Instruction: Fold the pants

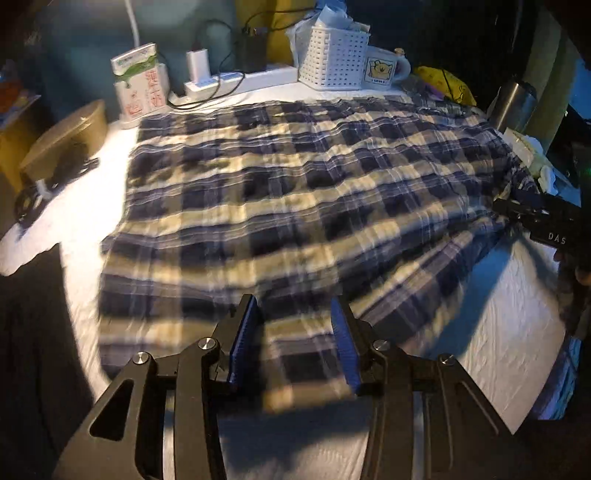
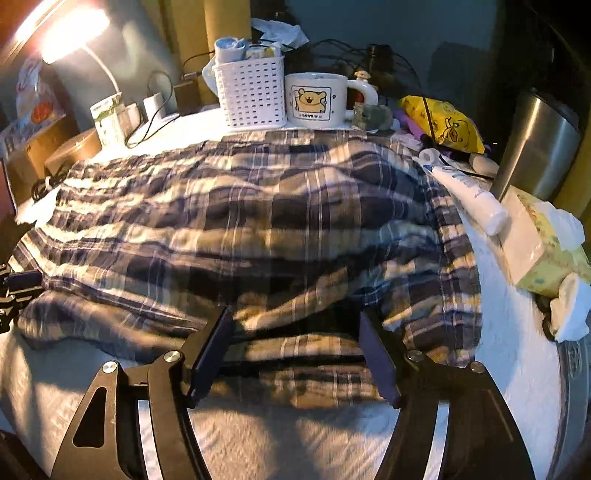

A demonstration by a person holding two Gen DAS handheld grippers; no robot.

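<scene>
My left hand-held gripper hangs over the near edge of the plaid pants, its blue pads standing apart with cloth showing between them; the blur there keeps me from telling whether either pad touches the fabric. My right hand-held gripper also stands with its jaws wide apart, straddling a bunched fold of the pants without pressing on it.

The pants lie spread across the white surface, covering most of it, rumpled and doubled over toward my right side. Their far edge runs up to a white basket and a bear mug; whether it touches them I cannot tell.

In the left view my right hand-held gripper is cut off at the frame's right edge, only a dark body visible. A steel can stands half out of the picture, a tube lies beside the cloth, and the lamp's glare washes out the far left corner.
</scene>
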